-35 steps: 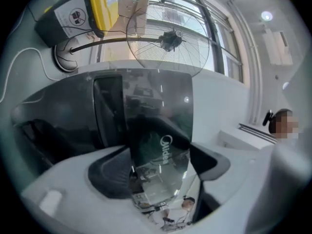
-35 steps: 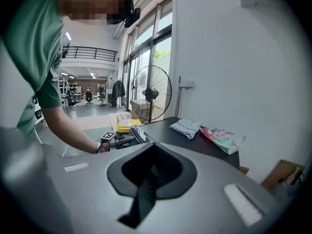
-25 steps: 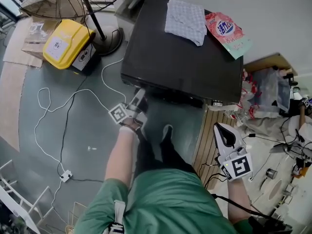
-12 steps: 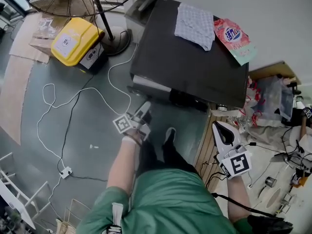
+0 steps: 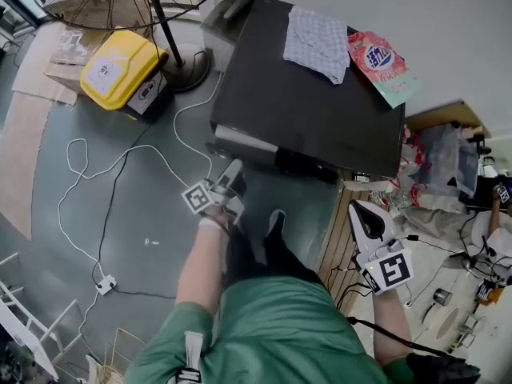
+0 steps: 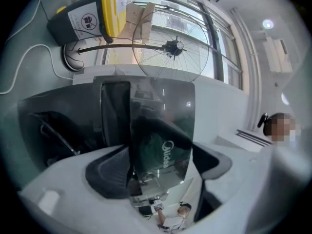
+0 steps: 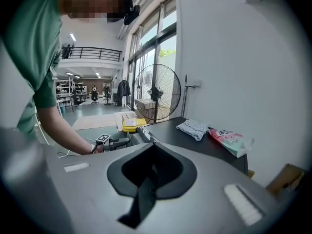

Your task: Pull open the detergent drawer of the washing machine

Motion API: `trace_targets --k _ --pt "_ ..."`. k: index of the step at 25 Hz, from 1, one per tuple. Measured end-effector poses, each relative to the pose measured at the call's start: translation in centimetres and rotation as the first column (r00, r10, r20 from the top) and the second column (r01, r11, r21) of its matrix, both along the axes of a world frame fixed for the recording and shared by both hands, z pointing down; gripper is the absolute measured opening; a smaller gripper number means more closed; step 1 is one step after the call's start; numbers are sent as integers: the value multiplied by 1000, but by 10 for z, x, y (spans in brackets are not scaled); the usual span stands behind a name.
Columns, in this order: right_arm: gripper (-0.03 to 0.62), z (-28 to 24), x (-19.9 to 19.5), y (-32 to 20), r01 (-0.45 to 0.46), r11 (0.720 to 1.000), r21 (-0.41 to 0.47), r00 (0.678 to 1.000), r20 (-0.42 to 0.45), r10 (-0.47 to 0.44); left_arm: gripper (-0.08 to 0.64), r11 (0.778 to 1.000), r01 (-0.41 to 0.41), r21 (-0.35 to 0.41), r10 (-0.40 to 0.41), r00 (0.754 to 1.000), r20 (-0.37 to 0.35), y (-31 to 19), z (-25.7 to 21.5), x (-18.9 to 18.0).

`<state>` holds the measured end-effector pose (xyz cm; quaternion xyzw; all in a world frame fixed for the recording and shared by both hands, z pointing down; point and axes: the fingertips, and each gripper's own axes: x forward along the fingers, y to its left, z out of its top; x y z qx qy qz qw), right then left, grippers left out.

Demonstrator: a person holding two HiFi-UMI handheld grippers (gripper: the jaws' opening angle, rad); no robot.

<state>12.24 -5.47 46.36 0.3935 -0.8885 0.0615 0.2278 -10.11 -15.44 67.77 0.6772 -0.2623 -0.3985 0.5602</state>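
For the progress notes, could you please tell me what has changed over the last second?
The left gripper has just been opening its jaws and has let go of the drawer, whose front now stands untouched between them. The drawer juts from the washing machine; a second ago it looked closed. The right gripper stayed shut and idle.

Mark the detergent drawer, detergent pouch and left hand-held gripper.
detergent drawer (image 5: pixel 246 138), head view, its pale top face.
detergent pouch (image 5: pixel 382 61), head view, its printed front.
left hand-held gripper (image 5: pixel 231 171), head view, between its fingertips.
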Motion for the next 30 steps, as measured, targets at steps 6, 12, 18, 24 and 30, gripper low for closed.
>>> trace_targets --k 6,12,18,24,30 --pt "-3 4 1 2 -1 1000 -7 1000 -4 1 403 1000 4 17 -4 1000 -7 -2 -5 1" --pt "-3 4 1 6 -1 1000 -6 1000 -9 1 372 999 29 15 -28 999 -34 8 -11 -1" --pt "-3 7 5 5 6 1000 -14 1000 -3 -6 360 999 32 5 -32 998 -48 48 -8 -4" --pt "-3 6 -17 9 63 998 -10 998 14 -63 371 999 30 -9 -31 999 -24 85 -9 -13" --pt "-3 4 -34 10 137 991 -6 990 31 -137 374 999 51 -12 -52 998 -20 106 -11 -16"
